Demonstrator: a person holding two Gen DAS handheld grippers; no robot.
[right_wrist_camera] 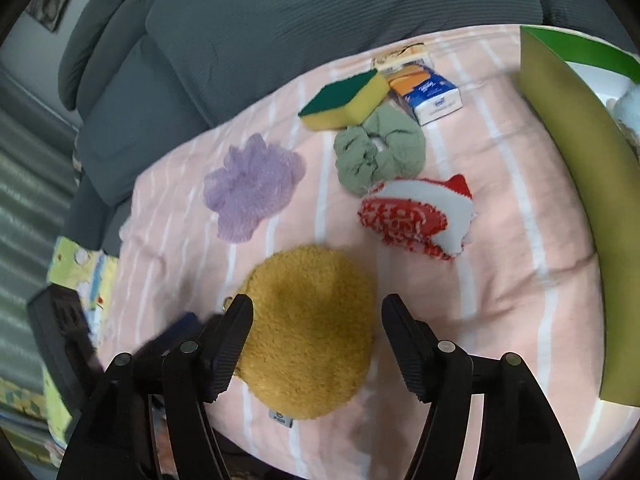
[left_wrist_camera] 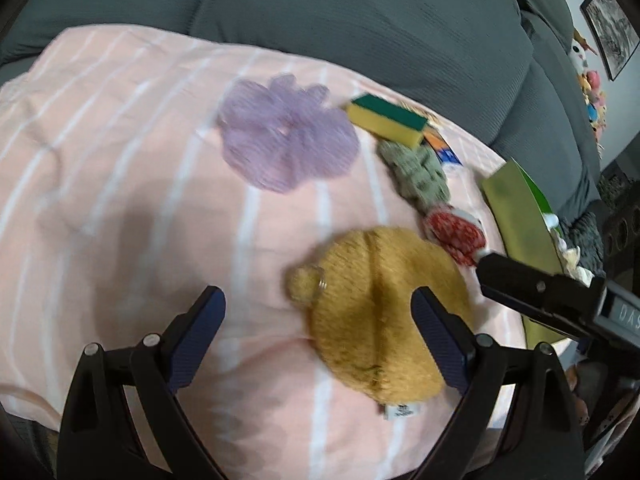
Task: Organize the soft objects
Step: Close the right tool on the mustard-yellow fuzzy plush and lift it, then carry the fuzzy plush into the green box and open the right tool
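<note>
Two sets of jaws, both mine, hang spread wide over a pink striped blanket (right_wrist_camera: 500, 280) laid across a grey sofa (right_wrist_camera: 280, 20), and neither grips anything. My right gripper (right_wrist_camera: 316, 316) sits above the mustard plush pouch (right_wrist_camera: 308, 332), one finger at each side of it, though I cannot tell whether they touch the fleece. My left gripper (left_wrist_camera: 318, 308) hovers just beside the same pouch (left_wrist_camera: 380, 312), its right finger over the yellow fabric, its left finger over bare blanket.

Beyond the pouch lie the other soft things: a lilac mesh scrubber (right_wrist_camera: 252, 188) to the left, a sage scrunchie (right_wrist_camera: 380, 152) near the middle, and a red and white fuzzy sock bundle (right_wrist_camera: 416, 216) just below the scrunchie, touching it. A yellow sponge with a green top (right_wrist_camera: 344, 100) rests against the scrunchie's far edge, with a tissue packet (right_wrist_camera: 428, 96) beside it. A green bin (right_wrist_camera: 580, 152) stands along the blanket's right side.
</note>
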